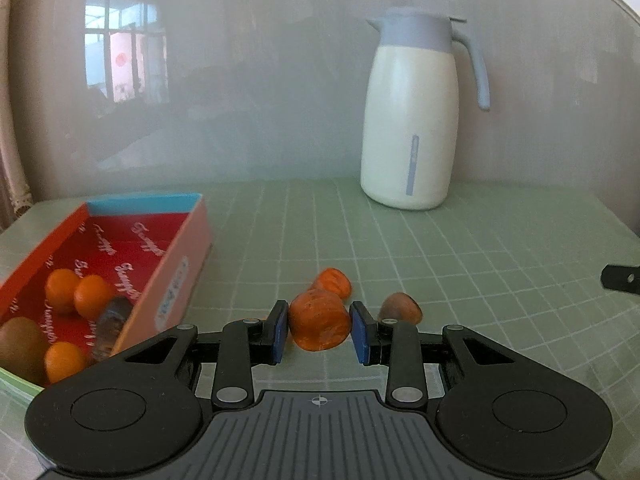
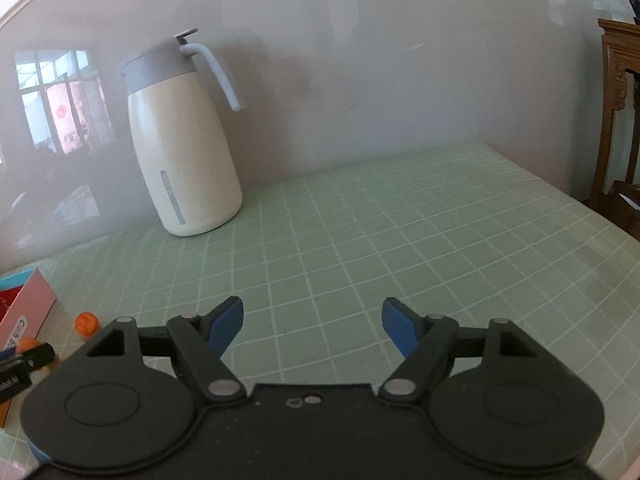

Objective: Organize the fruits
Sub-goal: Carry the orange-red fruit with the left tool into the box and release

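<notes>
On the green checked table [image 1: 440,248], the left gripper [image 1: 319,330] is clamping an orange fruit [image 1: 319,326] beside the red box [image 1: 120,248] holding several fruits, while two pieces are waiting loose and the right gripper [image 2: 312,326] is hanging wide, empty.

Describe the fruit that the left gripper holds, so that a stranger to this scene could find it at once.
Start at the red box on the green checked table; just to its right is the left gripper. Its blue pads are shut on an orange fruit. Another orange piece and a brownish one lie behind it; only this one is gripped.
</notes>
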Motion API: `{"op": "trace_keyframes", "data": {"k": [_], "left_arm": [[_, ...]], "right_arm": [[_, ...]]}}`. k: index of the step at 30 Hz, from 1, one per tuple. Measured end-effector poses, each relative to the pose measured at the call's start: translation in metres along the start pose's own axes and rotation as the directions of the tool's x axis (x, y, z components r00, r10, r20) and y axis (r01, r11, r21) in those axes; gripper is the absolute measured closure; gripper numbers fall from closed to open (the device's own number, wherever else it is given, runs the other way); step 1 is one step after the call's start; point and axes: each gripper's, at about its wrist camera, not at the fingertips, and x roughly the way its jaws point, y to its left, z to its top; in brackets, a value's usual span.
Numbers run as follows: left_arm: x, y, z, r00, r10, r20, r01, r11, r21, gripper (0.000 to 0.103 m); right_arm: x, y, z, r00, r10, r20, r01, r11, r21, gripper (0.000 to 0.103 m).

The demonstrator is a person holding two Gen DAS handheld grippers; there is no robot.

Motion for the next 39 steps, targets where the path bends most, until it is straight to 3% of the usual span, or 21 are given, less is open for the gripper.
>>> {"op": "trace_keyframes", "data": {"k": [19, 39], "left_arm": [[-0.020, 0.062, 0.004, 0.995, 0.082, 0.054, -0.079, 0.996, -0.049, 0.070], [-0.023, 0.145, -0.011, 0.977, 0.210, 0.028, -0.205, 0.970, -0.132, 0.070]], "right_arm": [[0.007, 0.047, -0.008, 0.998, 0.048, -0.028, -0.050, 0.997, -0.057, 0.027], [0.011, 0.101, -0.020, 0.992, 0.108, -0.058, -0.114, 0.988, -0.108, 0.027]]}}
